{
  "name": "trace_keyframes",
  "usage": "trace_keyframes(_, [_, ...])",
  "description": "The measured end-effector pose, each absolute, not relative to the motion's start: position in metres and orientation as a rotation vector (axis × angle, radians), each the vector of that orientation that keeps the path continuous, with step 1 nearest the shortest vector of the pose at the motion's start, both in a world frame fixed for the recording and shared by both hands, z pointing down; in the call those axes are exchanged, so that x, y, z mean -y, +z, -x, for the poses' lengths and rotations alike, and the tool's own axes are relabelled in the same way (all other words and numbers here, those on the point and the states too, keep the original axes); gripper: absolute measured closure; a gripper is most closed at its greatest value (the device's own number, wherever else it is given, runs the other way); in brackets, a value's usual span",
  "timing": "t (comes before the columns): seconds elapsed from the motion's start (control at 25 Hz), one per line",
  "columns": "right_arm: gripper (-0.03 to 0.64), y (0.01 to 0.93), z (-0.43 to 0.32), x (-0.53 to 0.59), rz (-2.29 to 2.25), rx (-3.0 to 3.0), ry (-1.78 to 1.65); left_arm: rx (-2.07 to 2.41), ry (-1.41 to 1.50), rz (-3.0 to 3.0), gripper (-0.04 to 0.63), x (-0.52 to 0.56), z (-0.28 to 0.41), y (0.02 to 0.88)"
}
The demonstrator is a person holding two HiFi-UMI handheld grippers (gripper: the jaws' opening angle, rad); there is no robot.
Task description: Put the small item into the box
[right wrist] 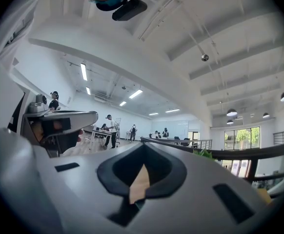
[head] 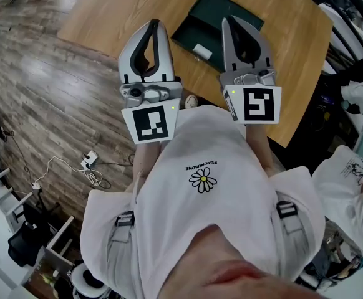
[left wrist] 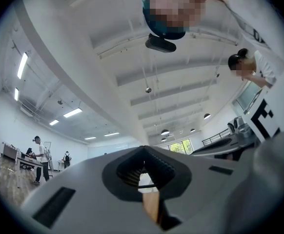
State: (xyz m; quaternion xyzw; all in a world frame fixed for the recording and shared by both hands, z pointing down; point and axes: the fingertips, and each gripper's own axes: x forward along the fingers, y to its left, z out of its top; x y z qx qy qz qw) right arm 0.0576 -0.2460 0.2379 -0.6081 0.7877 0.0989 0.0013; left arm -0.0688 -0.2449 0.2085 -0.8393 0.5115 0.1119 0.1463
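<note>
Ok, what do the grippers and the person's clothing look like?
The left gripper and right gripper are pale grey shells tapering to a point, black-lined inside the jaws. Each carries a white cube with black square markers and a green light. The person wears a white daisy-print T-shirt and grey buckled straps.

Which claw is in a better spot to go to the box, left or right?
Probably the right. In the head view the right gripper hangs over the near side of the box, while the left gripper sits off to the side, over bare table. Both are shut with nothing in them.
</note>
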Motion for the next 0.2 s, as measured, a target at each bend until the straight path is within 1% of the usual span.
trace_keyframes(0.2, [0.611, 0.2343, -0.0635, 0.2467, 1.935, -2.484, 0.419, -1.479, 0.343, 2.412, 0.578, 0.2449, 0.0689, 0.2035])
